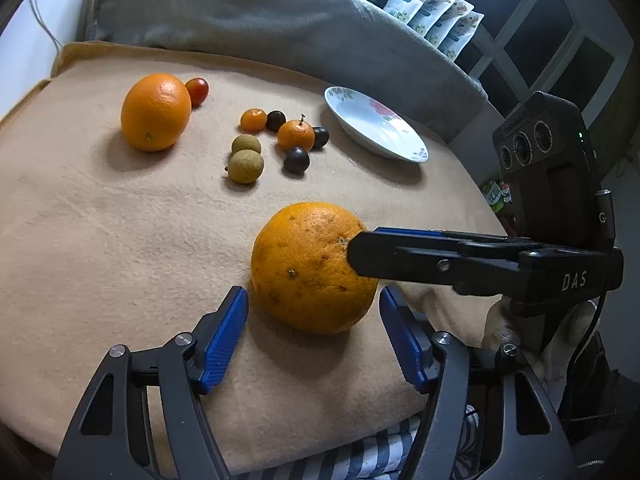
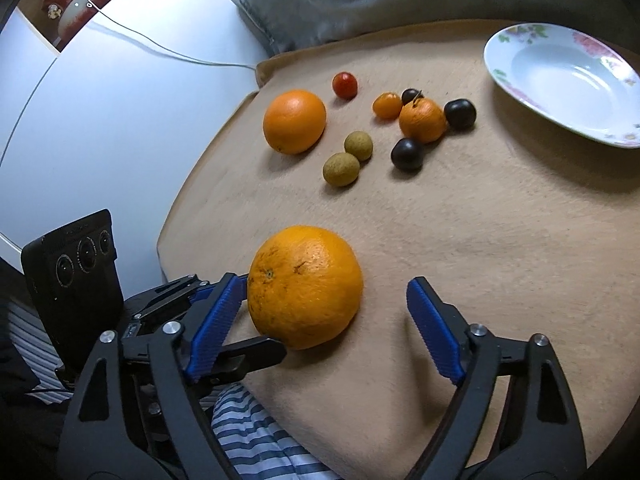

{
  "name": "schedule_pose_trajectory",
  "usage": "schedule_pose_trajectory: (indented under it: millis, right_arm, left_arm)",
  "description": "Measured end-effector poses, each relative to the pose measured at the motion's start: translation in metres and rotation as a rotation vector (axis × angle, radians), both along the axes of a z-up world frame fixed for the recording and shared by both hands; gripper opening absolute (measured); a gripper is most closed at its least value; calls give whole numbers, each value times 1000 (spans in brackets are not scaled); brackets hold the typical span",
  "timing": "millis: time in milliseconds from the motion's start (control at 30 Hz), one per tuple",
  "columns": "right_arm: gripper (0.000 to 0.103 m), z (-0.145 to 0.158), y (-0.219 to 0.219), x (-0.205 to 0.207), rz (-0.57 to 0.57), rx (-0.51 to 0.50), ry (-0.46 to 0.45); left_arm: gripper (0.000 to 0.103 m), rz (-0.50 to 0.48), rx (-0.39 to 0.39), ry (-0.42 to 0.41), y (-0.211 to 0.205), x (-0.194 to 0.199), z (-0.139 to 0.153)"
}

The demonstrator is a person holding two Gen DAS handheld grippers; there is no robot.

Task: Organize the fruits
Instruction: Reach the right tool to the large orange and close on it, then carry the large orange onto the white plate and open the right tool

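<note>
A large speckled orange (image 1: pixel 312 268) (image 2: pixel 305 286) lies on the beige cloth near its front edge. My left gripper (image 1: pixel 314 314) is open, its blue pads on either side of the orange's near part. My right gripper (image 2: pixel 326 312) is open around the same orange from the other side; it shows in the left wrist view (image 1: pixel 360 254) with a finger against the orange. A second orange (image 1: pixel 156 112) (image 2: pixel 294 121), a cherry tomato (image 1: pixel 197 91), small mandarins (image 1: pixel 295 135), two longans (image 1: pixel 245 166) and dark round fruits (image 1: pixel 296 160) lie further back.
A white flowered plate (image 1: pixel 394 136) (image 2: pixel 520 80) stands empty at the back right. A grey blanket (image 1: pixel 240 12) is heaped behind the cloth. The cloth's front edge drops onto striped fabric (image 2: pixel 256 436). A white wall and cable (image 2: pixel 120 28) lie to the left.
</note>
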State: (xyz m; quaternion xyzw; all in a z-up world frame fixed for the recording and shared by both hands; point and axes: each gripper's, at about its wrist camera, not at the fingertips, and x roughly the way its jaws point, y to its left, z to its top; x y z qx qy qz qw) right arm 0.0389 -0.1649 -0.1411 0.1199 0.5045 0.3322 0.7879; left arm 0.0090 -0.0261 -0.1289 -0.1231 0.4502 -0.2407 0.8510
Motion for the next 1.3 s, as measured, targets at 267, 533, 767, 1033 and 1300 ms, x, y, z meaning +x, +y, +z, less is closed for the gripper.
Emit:
schedule_pose_trajectory:
  millis: [267,533,767,1033,1300]
  right_arm:
    - [75,-9,9,10,29,30,53]
    - [68,-8,8,9,47,50,65]
    - [68,0,1,7,34,42,42]
    - [68,18,-22,13,-8,42,4]
    - [68,38,-56,32,-71,47,-35]
  left_arm:
    - [63,-13,9,-1,-3,4,-1]
    - [63,-20,40,-8,-7,6,0]
    - [63,-28,50,-16,-12,12,5]
    - [63,-58,50,-44,-29,27,17]
    - [63,-102,48,-84,-57,54,33]
